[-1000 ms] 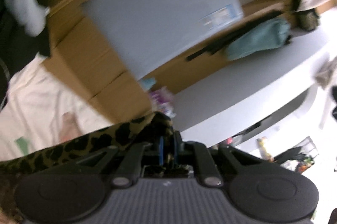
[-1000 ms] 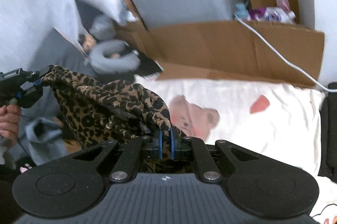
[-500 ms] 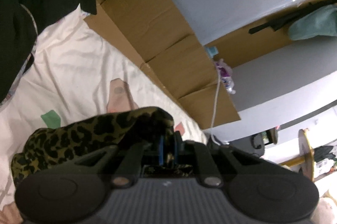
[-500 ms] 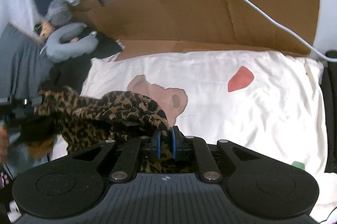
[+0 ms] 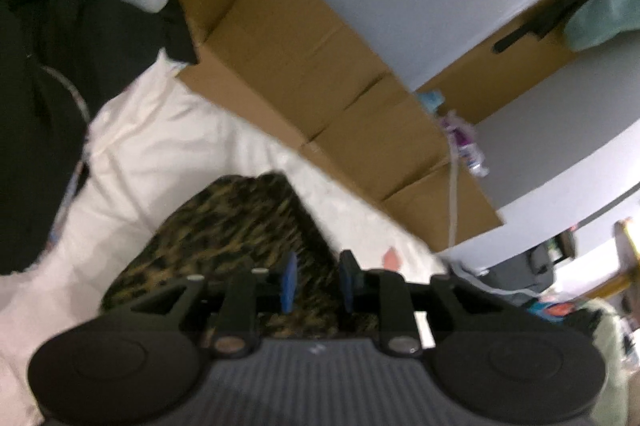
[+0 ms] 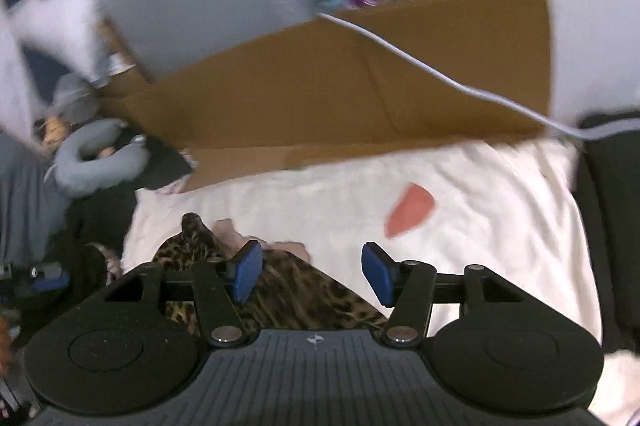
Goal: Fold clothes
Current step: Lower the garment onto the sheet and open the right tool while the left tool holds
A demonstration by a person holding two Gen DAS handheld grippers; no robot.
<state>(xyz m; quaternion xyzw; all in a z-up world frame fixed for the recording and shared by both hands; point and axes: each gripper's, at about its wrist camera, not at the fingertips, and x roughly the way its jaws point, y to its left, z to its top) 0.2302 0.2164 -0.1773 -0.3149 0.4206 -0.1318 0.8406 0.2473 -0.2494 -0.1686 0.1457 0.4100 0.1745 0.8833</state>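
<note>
Leopard-print garment (image 6: 288, 290) (brown/black) on cream sheet (image 6: 480, 209) w/ coral patch (image 6: 410, 209); blue pads (image 6: 246, 270).

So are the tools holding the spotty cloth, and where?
No. Both the left tool and right tool are open; the leopard cloth lies loose on the bed.

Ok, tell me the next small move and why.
Probably draw both grippers back and regrasp an edge to fold. The right gripper and left gripper both stand open, and the leopard-print garment lies bunched on the white bedding, not yet folded flat.
</note>
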